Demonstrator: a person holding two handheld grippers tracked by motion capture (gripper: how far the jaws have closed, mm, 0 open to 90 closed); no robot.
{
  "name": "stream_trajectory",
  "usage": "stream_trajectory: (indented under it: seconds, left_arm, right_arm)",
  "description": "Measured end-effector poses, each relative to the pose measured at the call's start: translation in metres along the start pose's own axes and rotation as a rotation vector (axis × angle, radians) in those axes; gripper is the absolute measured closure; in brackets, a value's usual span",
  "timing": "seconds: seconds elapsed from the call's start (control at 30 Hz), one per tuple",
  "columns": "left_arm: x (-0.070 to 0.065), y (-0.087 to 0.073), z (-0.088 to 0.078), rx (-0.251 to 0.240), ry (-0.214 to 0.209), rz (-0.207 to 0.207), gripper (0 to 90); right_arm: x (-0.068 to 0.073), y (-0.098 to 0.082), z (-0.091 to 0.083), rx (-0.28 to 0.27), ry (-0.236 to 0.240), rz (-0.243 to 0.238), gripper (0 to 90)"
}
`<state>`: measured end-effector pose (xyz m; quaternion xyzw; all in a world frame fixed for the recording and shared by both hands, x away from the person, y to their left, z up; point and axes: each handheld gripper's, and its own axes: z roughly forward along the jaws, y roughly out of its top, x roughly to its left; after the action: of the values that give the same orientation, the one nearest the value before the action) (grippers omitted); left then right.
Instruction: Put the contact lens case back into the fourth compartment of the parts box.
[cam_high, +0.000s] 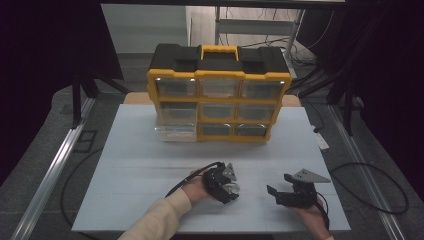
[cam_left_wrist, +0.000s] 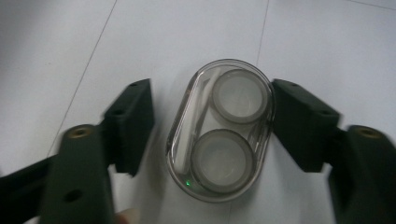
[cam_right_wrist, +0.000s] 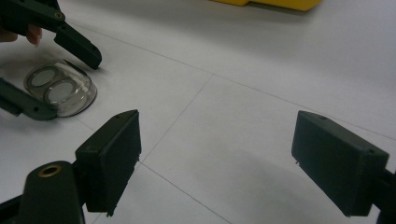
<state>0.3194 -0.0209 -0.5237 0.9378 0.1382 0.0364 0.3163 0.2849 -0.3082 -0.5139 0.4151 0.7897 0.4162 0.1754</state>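
Left gripper closing around a clear lens case on the white table

Its jaws straddle the case — one pad touching, the other just short; a lopsided squeeze could skid the smooth shell away. The case holds two round lidded wells and a white stick; near it, the right gripper gapes wide, empty; beyond it, the yellow organizer has one drawer pulled out.
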Motion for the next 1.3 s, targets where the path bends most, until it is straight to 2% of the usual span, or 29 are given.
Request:
stream_trajectory:
  seconds: [0.03, 0.07, 0.2, 0.4, 0.63, 0.83, 0.93, 1.2, 1.3]
  left_arm:
    - [0.0, 0.0, 0.0, -0.001, -0.002, 0.01, 42.7]
    - [-0.001, 0.0, 0.0, -0.001, -0.001, 0.012, 44.0]
    - [-0.001, -0.001, -0.001, -0.006, -0.002, 0.026, 45.4]
    - [-0.004, 0.0, -0.001, -0.011, 0.022, 0.042, 46.5]
    - [-0.006, 0.001, -0.004, -0.034, 0.034, 0.02, 46.6]
    - [-0.007, 0.0, -0.016, -0.066, 0.043, 0.008, 46.6]
    - [-0.007, -0.004, -0.024, -0.098, 0.037, -0.022, 46.7]
    - [-0.004, -0.012, -0.039, -0.144, 0.073, -0.055, 46.7]
    - [-0.003, -0.014, -0.041, -0.161, 0.069, -0.07, 46.7]
  right_arm:
    - [0.0, 0.0, 0.0, 0.0, 0.0, 0.0, 16.6]
    - [0.0, 0.0, 0.0, -0.001, -0.001, 0.0, 16.6]
    - [0.0, 0.0, 0.0, 0.0, -0.002, 0.001, 16.6]
    - [0.0, 0.0, 0.0, 0.001, -0.004, 0.0, 16.6]
    - [-0.001, 0.0, 0.0, 0.003, -0.012, 0.002, 16.7]
    - [-0.001, -0.001, 0.0, 0.004, -0.017, 0.004, 16.8]
    - [0.0, 0.0, 0.0, 0.002, -0.019, 0.005, 16.8]
    - [0.0, 0.0, 0.0, -0.002, -0.024, 0.007, 16.8]
    - [0.0, 0.0, 0.0, -0.003, -0.023, 0.007, 16.8]
